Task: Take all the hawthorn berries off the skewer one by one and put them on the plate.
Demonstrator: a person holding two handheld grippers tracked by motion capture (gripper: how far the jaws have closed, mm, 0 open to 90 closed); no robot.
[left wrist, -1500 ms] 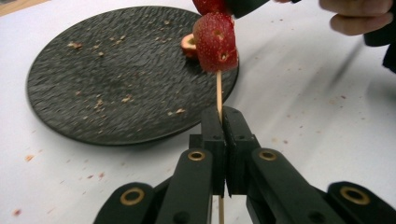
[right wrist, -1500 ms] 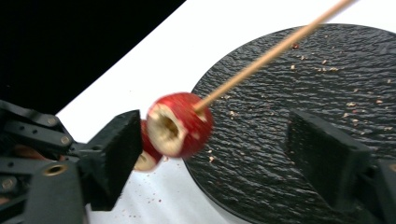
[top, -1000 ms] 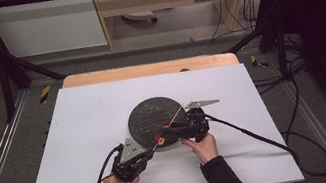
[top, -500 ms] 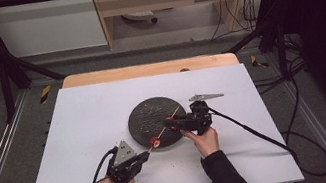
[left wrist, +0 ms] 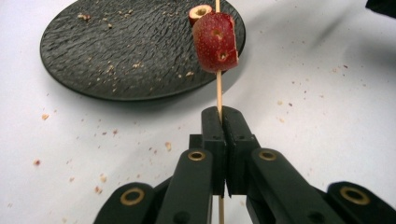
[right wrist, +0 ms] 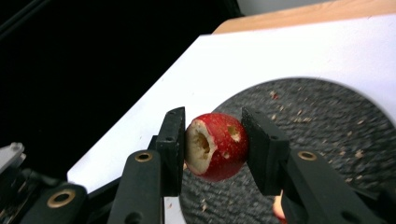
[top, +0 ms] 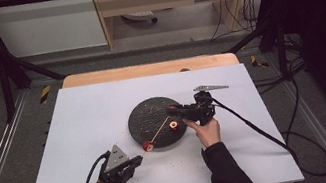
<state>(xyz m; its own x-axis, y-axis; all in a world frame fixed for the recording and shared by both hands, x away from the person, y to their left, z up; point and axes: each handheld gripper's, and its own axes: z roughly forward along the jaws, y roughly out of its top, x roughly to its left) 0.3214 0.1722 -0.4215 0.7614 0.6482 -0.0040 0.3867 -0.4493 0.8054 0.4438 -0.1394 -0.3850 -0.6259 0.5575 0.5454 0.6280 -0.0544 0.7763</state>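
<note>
Left gripper [left wrist: 223,122] clamps skewer [left wrist: 218,91] (one fruit threaded); right gripper [right wrist: 212,144] grips cored fruit [right wrist: 215,145]. Next: align hole with skewer tip.

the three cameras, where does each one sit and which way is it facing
High view: above the person's side of the table, looking forward and down; both forearms and each hand-held gripper, left, right.
Left gripper view: on the left hand-held gripper, along its shut jaws holding the skewer.
Right gripper view: on the right hand-held gripper, along jaws clamping a red fruit.
All three share the dark plate.
</note>
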